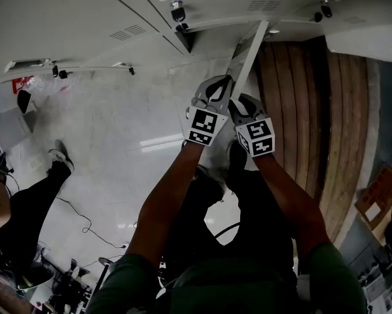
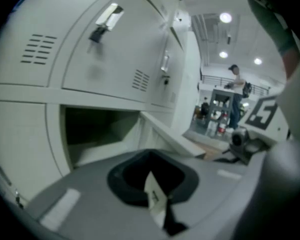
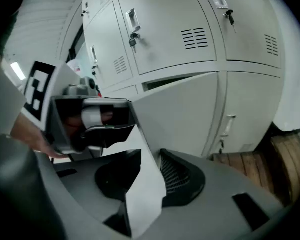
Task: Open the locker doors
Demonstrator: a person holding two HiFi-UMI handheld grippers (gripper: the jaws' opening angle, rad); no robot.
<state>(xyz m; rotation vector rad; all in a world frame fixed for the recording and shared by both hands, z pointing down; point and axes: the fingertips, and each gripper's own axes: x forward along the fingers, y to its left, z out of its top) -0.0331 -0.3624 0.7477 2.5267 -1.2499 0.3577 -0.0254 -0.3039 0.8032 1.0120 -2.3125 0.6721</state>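
Note:
A pale grey locker door (image 1: 251, 48) stands swung out from the locker bank, showing as a thin strip in the head view. Both grippers meet at its free edge. My right gripper (image 1: 243, 103) has that edge running between its jaws (image 3: 144, 179), which are closed on the door panel (image 3: 185, 109). My left gripper (image 1: 216, 84) sits just left of the strip. In the left gripper view a thin white sliver lies in the jaw gap (image 2: 152, 184); I cannot tell if the pads press it. The open compartment (image 2: 97, 129) shows behind the door (image 2: 172, 136).
Closed lockers with handles and keys (image 3: 132, 21) fill the wall above and beside. Wooden planks (image 1: 300, 110) lie to the right, with cardboard (image 1: 379, 195) beyond. A person's leg (image 1: 32, 195) and cables (image 1: 84, 224) are at the left. Another person (image 2: 236, 94) stands far off.

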